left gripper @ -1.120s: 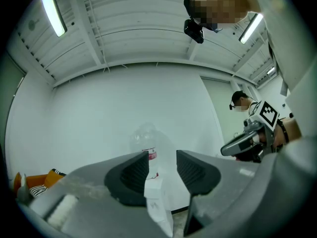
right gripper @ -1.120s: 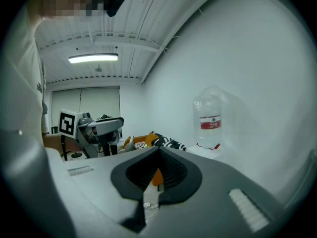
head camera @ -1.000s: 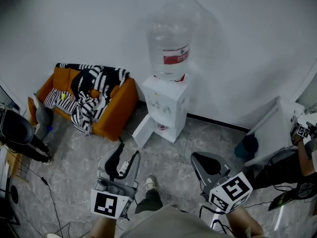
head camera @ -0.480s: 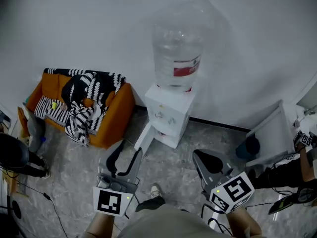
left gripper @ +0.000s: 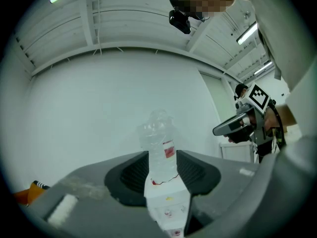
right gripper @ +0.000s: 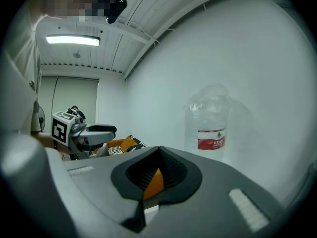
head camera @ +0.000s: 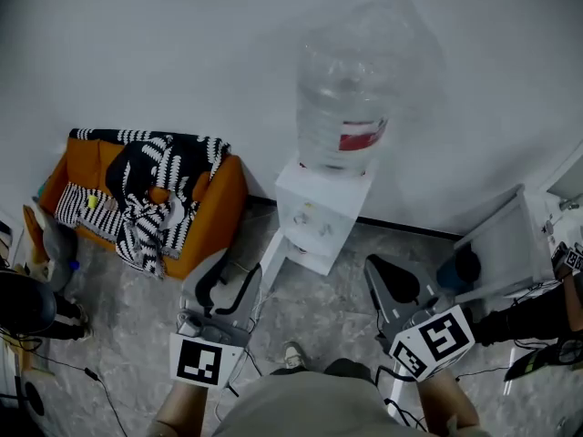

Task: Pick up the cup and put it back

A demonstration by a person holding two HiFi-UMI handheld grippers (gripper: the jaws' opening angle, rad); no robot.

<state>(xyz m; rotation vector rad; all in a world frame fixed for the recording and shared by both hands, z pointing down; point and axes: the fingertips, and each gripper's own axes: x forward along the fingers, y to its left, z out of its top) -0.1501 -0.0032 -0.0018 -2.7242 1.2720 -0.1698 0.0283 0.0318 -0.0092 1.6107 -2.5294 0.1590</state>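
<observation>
Nearest to you, at the bottom of the head view, your hands carry the two grippers, each with its black-and-white marker cube facing up. Your left gripper (head camera: 235,269) is released: its jaws stand apart with only air between them, and its own view looks through that gap at the dispenser far off. Your right gripper (head camera: 383,271) is clenched on nothing: its jaw tips meet, and a thin slit lower down shows only a sliver of orange behind. Between the grippers your shoe (head camera: 292,355) rests on the grey mottled floor (head camera: 301,308).

Further out, the white water dispenser (head camera: 321,209) stands against the wall. A clear bottle (head camera: 351,98) with a red label sits on top, and a white panel (head camera: 271,248) stands out at its lower left.

The cup is in neither gripper. You can make out only a small white-and-red thing (left gripper: 176,231) low in the dispenser's front, in the left gripper view. It is too small to say whether it is the cup, and its shape cannot be told.

Left of the dispenser sits an orange sofa (head camera: 214,203) draped with black-and-white striped cloth (head camera: 137,176). Behind everything is the white wall (head camera: 182,44).
</observation>
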